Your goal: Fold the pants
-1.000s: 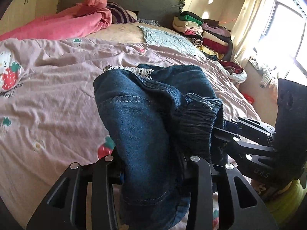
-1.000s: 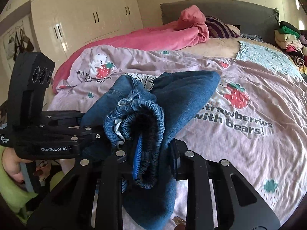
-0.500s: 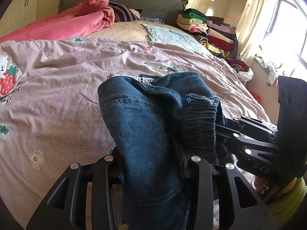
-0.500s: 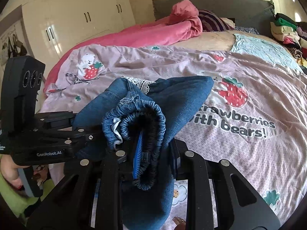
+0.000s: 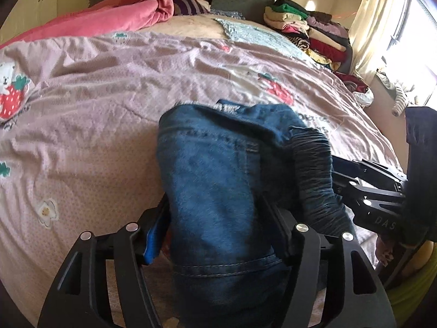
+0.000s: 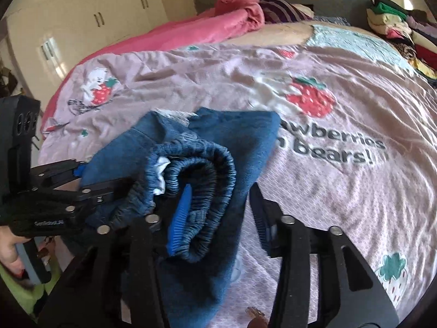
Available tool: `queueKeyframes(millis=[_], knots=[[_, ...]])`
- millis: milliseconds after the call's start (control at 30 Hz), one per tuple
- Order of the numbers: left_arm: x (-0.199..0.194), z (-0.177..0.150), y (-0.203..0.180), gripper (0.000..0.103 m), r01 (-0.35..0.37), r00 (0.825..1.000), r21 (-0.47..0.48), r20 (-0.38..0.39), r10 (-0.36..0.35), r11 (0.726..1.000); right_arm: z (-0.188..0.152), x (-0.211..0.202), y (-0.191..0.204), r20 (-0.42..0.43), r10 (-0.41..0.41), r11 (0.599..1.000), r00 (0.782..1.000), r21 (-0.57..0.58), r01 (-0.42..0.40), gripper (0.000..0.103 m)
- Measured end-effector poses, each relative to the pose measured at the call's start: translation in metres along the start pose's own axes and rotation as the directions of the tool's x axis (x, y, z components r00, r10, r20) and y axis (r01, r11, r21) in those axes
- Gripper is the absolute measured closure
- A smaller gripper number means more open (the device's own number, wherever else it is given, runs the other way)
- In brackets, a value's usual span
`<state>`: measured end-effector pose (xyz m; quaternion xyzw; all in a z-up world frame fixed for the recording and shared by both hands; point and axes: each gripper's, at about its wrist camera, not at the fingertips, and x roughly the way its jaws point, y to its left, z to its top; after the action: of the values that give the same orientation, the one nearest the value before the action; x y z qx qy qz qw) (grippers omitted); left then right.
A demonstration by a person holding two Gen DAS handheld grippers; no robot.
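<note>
The blue denim pants point(image 5: 218, 180) are bunched in a folded bundle over the near edge of the bed, elastic waistband point(image 6: 202, 169) curled on top. My left gripper point(image 5: 218, 229) has its jaws spread wide, with the denim draped loosely between the fingers. My right gripper point(image 6: 218, 213) is also spread wide, the waistband lying between its fingers, the right finger point(image 6: 262, 218) apart from the cloth. Each gripper shows in the other's view: the right one point(image 5: 366, 191) and the left one point(image 6: 68, 191).
The bed carries a pink strawberry-and-bear quilt point(image 6: 341, 136). A pink blanket point(image 5: 114, 19) is heaped near the headboard. A stack of folded clothes point(image 5: 308, 30) stands at the far right by the window. White wardrobes point(image 6: 82, 22) line the left wall.
Both grippers have opened from their clamped hold on the pants. The bundle has dropped lower toward the quilt and both views are slightly blurred with motion.
</note>
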<state>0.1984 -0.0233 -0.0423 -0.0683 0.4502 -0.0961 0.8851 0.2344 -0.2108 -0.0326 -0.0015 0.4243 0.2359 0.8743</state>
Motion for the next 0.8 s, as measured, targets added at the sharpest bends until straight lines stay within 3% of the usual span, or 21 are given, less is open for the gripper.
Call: queueKeyframes(millis=[133,300,367,533,633,800], knots=[[0.011,-0.008,0.002,0.034,0.001,1.000,-0.012,-0.022,-0.001,1.000,-0.006,0.010,-0.006,-0.042,-0.033,0.999,0.999,0.029,0.034,0.050],[0.007,-0.012,0.004,0.030,0.010,1.000,-0.025,-0.011,-0.011,1.000,-0.006,0.000,-0.003,-0.026,-0.051,0.998,0.998,0.019,0.052,0.046],[0.001,-0.012,0.004,0.024,0.002,1.000,-0.025,0.000,-0.002,1.000,-0.006,-0.008,-0.001,-0.006,-0.068,0.998,0.998,0.014,0.068,0.037],[-0.028,-0.017,0.003,0.024,-0.006,0.998,-0.027,0.066,0.007,1.000,-0.008,-0.043,0.005,0.088,-0.070,0.998,0.994,0.004,0.070,0.019],[-0.047,-0.020,0.002,0.008,-0.015,0.995,-0.029,0.100,0.018,0.999,-0.012,-0.065,0.014,0.135,-0.067,0.997,0.989,-0.014,0.069,0.013],[-0.078,-0.029,0.001,0.005,-0.020,0.989,-0.033,0.144,0.025,0.999,-0.022,-0.097,0.028,0.202,-0.084,0.995,0.976,-0.036,0.093,0.009]])
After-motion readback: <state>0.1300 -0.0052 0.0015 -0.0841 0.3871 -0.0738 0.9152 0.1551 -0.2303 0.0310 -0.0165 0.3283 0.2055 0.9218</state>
